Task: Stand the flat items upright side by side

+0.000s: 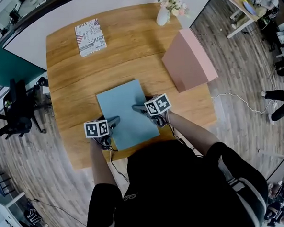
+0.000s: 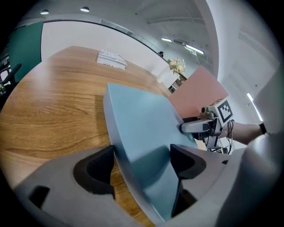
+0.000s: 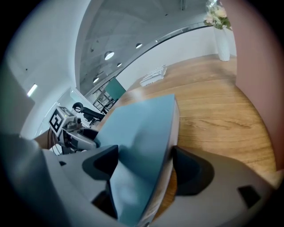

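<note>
A pale blue flat book (image 1: 125,111) lies on the wooden table (image 1: 69,96) near its front edge. My left gripper (image 1: 114,122) straddles its left edge and my right gripper (image 1: 138,108) its right edge. In the left gripper view the blue book (image 2: 142,128) runs between the wide-apart jaws of my left gripper (image 2: 142,162), and my right gripper (image 2: 199,126) shows at its far side. The right gripper view has the blue book (image 3: 142,128) between the spread jaws of my right gripper (image 3: 144,162). Neither pair of pads visibly presses on it.
A large pink flat item (image 1: 189,59) sits at the table's right side. A patterned white book (image 1: 90,37) lies flat at the back left. A white vase of flowers (image 1: 167,10) stands at the back edge. Office chairs and a cable are on the floor around.
</note>
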### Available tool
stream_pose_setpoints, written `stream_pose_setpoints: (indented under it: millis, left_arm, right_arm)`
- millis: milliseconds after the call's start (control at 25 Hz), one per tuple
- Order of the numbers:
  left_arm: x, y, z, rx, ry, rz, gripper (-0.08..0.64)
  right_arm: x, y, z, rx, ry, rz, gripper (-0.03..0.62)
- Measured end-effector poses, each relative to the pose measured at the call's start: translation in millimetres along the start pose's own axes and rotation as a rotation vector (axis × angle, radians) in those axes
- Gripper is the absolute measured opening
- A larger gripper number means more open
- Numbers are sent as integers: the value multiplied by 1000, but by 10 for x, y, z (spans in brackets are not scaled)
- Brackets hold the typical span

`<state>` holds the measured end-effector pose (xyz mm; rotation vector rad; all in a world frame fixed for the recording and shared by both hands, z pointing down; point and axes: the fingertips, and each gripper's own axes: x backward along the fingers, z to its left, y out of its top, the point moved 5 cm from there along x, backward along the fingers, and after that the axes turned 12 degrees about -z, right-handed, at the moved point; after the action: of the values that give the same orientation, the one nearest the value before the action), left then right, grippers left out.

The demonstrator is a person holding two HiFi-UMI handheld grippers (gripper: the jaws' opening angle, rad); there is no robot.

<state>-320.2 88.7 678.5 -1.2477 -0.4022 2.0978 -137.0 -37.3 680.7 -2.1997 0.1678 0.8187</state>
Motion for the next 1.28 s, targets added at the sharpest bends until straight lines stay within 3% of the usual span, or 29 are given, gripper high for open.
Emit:
stream_pose_setpoints:
  millis: [240,520,800,1000,1280]
  left_arm:
    - [-37,172,-132,-73,10,-83,400]
    - [52,796,-431,-345,11,-335,400]
    - [196,1220,-659,-568,29,-502,399]
    - [224,1400,-799,-709,60,-607,399]
    - [211,1413,-957,-830,101,-703,399]
  right_arm:
    - [150,224,59,108,-65,-147,371]
    - [484,738,95,251,-106,-428,371]
    - [786,1095,265,418,-164,-648,371]
    - [930,1203,339,498,-241,-745,371]
    - [1141,1207,433,527,-322,-808,360]
